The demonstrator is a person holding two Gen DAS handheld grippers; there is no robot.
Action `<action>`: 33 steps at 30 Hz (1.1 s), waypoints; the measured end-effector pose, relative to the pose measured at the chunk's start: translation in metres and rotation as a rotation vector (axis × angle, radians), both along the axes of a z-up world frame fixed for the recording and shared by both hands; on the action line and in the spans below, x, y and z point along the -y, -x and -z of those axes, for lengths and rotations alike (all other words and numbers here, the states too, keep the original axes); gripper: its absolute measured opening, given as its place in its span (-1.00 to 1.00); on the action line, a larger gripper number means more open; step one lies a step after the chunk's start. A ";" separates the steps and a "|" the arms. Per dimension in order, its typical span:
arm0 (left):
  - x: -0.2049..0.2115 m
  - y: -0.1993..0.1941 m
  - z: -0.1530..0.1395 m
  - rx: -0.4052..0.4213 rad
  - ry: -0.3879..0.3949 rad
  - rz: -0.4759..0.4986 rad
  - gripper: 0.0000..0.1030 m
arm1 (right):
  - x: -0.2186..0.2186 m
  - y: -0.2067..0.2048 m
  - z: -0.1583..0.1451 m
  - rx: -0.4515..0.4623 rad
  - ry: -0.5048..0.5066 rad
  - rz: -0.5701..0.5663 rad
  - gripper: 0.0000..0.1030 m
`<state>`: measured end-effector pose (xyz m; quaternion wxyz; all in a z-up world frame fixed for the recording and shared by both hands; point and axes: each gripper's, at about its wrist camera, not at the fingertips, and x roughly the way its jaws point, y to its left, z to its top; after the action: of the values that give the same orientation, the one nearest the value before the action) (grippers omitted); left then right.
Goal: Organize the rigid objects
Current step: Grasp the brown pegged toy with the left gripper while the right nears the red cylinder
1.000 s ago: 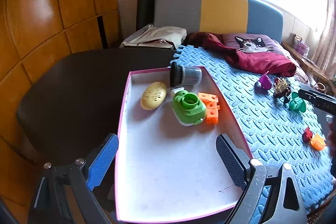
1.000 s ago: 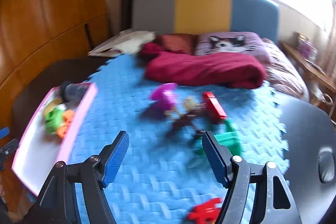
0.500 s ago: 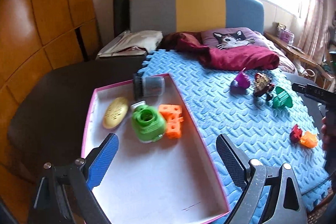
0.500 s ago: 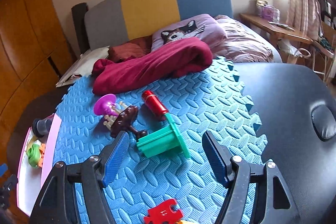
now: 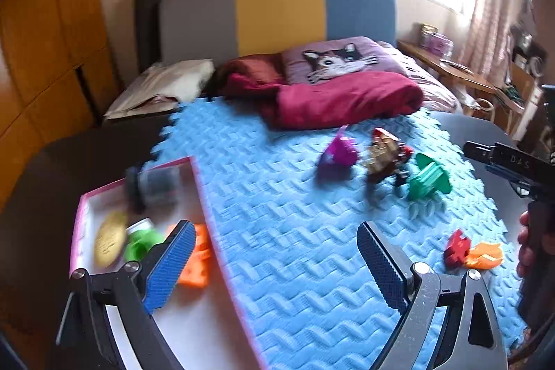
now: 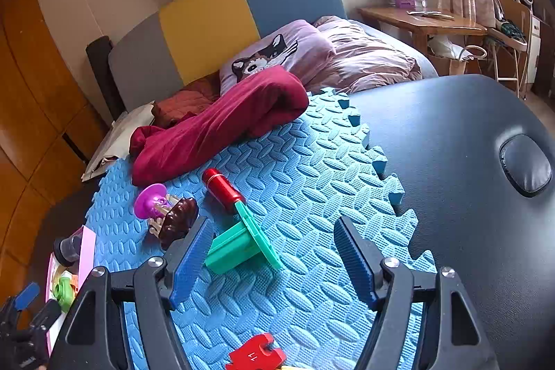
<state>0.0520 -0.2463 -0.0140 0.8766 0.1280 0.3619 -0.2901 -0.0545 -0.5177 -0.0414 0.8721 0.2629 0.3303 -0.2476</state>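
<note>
The left hand-held gripper (image 5: 274, 260) swung right; pink tray (image 5: 81, 217) holds four toys

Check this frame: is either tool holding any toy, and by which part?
Nothing is held. The left tool and the right tool are both open over the blue foam mat, with no toy between the fingers.
</note>
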 end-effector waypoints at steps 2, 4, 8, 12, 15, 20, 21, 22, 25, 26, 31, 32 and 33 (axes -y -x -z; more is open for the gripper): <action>0.014 -0.003 0.002 -0.021 0.011 0.019 0.83 | 0.003 0.001 0.000 0.010 -0.014 0.005 0.42; 0.026 -0.005 0.004 -0.033 0.014 0.034 0.83 | 0.003 0.002 0.000 0.014 -0.018 0.009 0.42; 0.056 -0.008 0.005 -0.018 0.012 0.083 0.76 | 0.005 0.004 -0.002 0.012 -0.017 0.029 0.42; 0.089 -0.010 0.008 0.000 -0.018 0.168 0.66 | 0.012 0.008 -0.001 0.028 -0.061 0.049 0.42; 0.113 -0.014 0.014 0.025 -0.041 0.210 0.66 | 0.015 0.009 0.000 0.040 -0.080 0.053 0.42; 0.145 -0.022 0.024 0.053 -0.073 0.264 0.66 | 0.017 0.010 0.000 0.050 -0.096 0.058 0.42; 0.151 -0.024 0.027 0.052 -0.079 0.277 0.66 | 0.018 0.011 0.000 0.053 -0.101 0.061 0.42; 0.155 -0.026 0.029 0.051 -0.081 0.284 0.65 | 0.019 0.011 0.001 0.055 -0.106 0.064 0.42; 0.168 -0.031 0.038 0.043 -0.094 0.307 0.60 | 0.021 0.010 0.003 0.053 -0.124 0.061 0.43; 0.170 -0.033 0.042 0.039 -0.099 0.308 0.60 | 0.020 0.009 0.004 0.052 -0.128 0.058 0.42; 0.180 -0.041 0.060 -0.026 -0.106 0.327 -0.16 | 0.019 0.009 0.003 0.055 -0.119 0.061 0.43; 0.178 -0.040 0.060 -0.019 -0.093 0.328 -0.16 | 0.020 0.009 0.003 0.054 -0.123 0.060 0.43; 0.175 -0.039 0.059 -0.023 -0.082 0.331 -0.16 | 0.020 0.009 0.004 0.051 -0.128 0.059 0.43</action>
<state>0.0909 -0.4216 -0.0731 0.8066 0.2182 0.3574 -0.4171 -0.0631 -0.5375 -0.0457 0.8540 0.3338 0.3152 -0.2446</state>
